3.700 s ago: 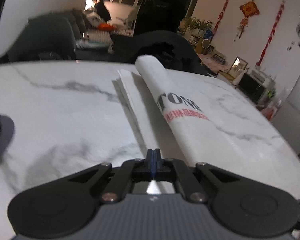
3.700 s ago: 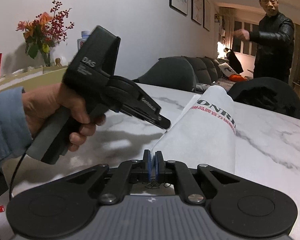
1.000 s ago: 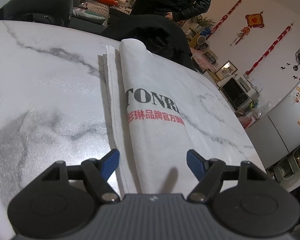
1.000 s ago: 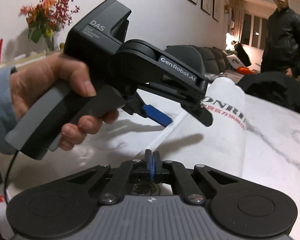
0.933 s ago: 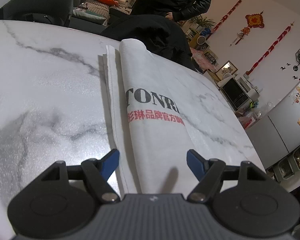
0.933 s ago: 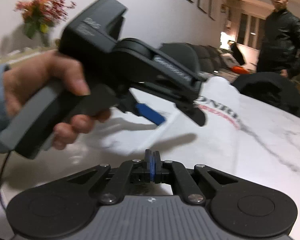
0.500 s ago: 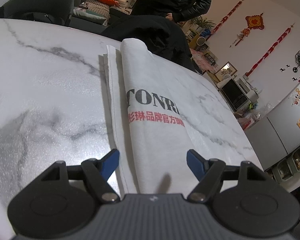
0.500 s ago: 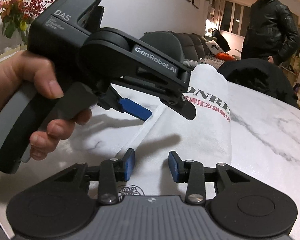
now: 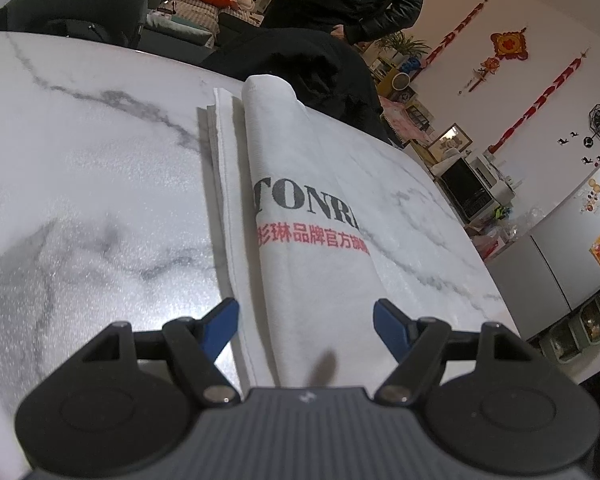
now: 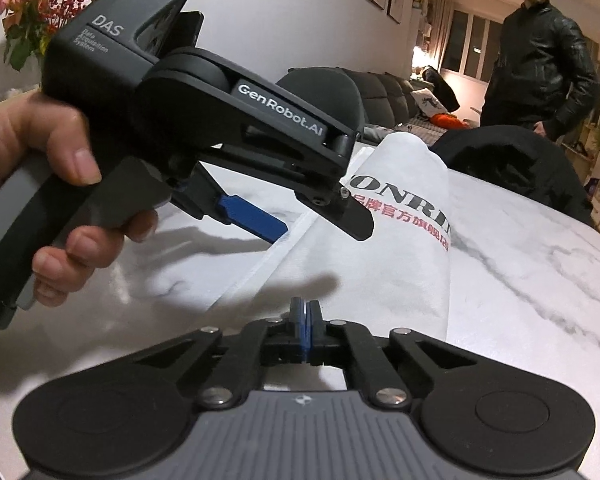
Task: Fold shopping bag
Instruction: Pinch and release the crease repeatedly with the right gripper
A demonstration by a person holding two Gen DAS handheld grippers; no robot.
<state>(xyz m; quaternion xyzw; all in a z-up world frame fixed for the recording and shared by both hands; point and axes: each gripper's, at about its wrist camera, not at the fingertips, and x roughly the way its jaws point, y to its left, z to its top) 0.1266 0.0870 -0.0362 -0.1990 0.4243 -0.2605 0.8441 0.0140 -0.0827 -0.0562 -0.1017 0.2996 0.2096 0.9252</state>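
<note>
The white shopping bag (image 9: 300, 200), printed with black letters and a red line of characters, lies folded into a long strip on the marble table (image 9: 80, 180). My left gripper (image 9: 306, 316) hovers open over the bag's near end, its blue pads (image 9: 220, 320) spread to either side and touching nothing. In the right wrist view the same left gripper (image 10: 320, 232) sits in a hand (image 10: 60, 152) above the bag (image 10: 400, 248). My right gripper (image 10: 305, 312) is shut at the bag's near edge, pads pressed together; the pinched fabric is hidden behind them.
A person in a black jacket (image 10: 540, 60) stands beyond the far side of the table. A dark chair draped with a black coat (image 10: 512, 160) is at the far edge. Flowers (image 10: 32, 12) stand at the left. The table's right edge (image 9: 500, 308) is close to the bag.
The left gripper opened and let go of the bag between 3.7 s and 1 s ago. The right gripper opened half a second ago and has shut again at the bag's near edge.
</note>
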